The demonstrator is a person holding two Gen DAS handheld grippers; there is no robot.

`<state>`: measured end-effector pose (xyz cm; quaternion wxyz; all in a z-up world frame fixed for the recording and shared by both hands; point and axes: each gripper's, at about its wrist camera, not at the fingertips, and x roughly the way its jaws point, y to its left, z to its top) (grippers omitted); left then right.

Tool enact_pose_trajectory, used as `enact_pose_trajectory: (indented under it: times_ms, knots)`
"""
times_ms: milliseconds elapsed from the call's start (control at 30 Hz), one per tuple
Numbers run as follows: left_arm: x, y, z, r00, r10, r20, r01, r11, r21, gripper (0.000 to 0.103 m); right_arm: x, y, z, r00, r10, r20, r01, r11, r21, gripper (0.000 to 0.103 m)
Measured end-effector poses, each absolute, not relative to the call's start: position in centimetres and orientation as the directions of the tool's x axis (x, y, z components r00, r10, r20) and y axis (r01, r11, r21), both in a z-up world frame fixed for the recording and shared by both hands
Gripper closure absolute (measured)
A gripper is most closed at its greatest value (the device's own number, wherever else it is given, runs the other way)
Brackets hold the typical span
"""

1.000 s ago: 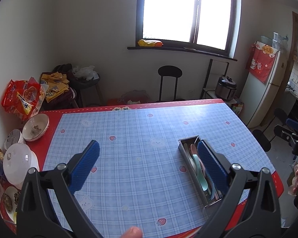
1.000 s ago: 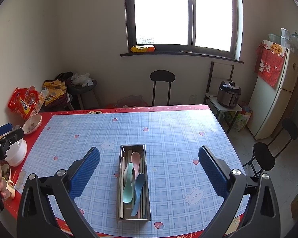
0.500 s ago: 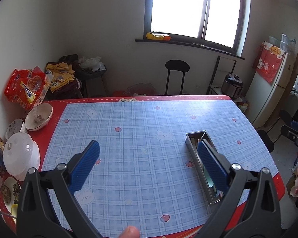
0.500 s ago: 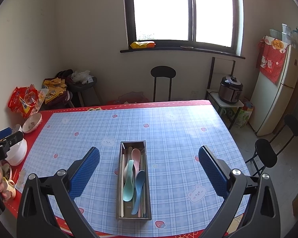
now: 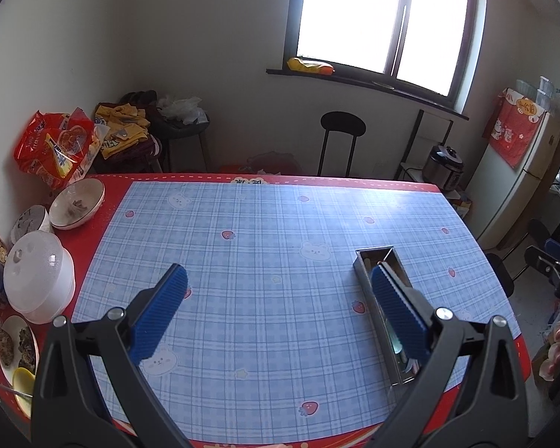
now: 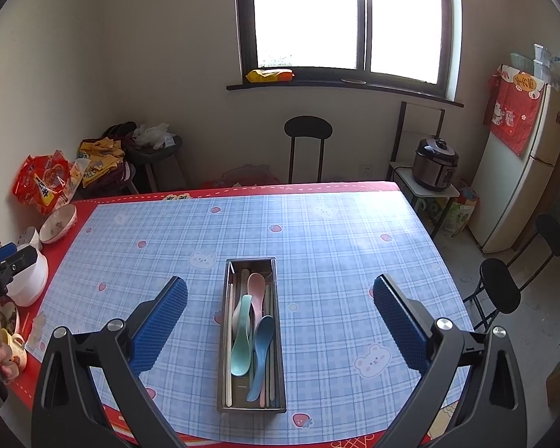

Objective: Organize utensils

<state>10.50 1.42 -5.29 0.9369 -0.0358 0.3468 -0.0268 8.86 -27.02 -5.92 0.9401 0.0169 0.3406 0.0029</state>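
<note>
Both the left hand-held gripper [image 5: 278,311] and right hand-held gripper [image 6: 280,319] hang wide open and empty above the table [image 6: 354,231], where the metal tray [image 6: 226,336] holds pink, teal and blue spoons [image 6: 255,336].

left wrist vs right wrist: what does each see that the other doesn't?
Left wrist only: a plate of dark food at the table's left edge, and the right gripper at the frame edge.

Right wrist only: the pink, teal and blue plastic spoons lying in the tray, unobstructed.

Both: the steel rectangular utensil tray, the blue plaid tablecloth, the white domed lid.
</note>
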Motion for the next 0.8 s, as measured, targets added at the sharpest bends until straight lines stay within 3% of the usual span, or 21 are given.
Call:
enact_pose_trajectory:
  times_ms: [333, 800]
  knots:
    - [9.8, -0.3, -4.0, 0.788, -0.021, -0.616, 0.036, 0.999, 0.012, 0.006, 8.4, -27.4, -5.8, 0.772, 0.009, -0.635, 0.018, 0.999, 0.036, 0.006]
    - [9.8, -0.8, -4.0, 0.781, -0.044, -0.623, 0.063, 0.998, 0.009, 0.006, 8.4, -27.4, -5.7, 0.770, 0.010, -0.637, 0.017, 0.999, 0.037, 0.006]
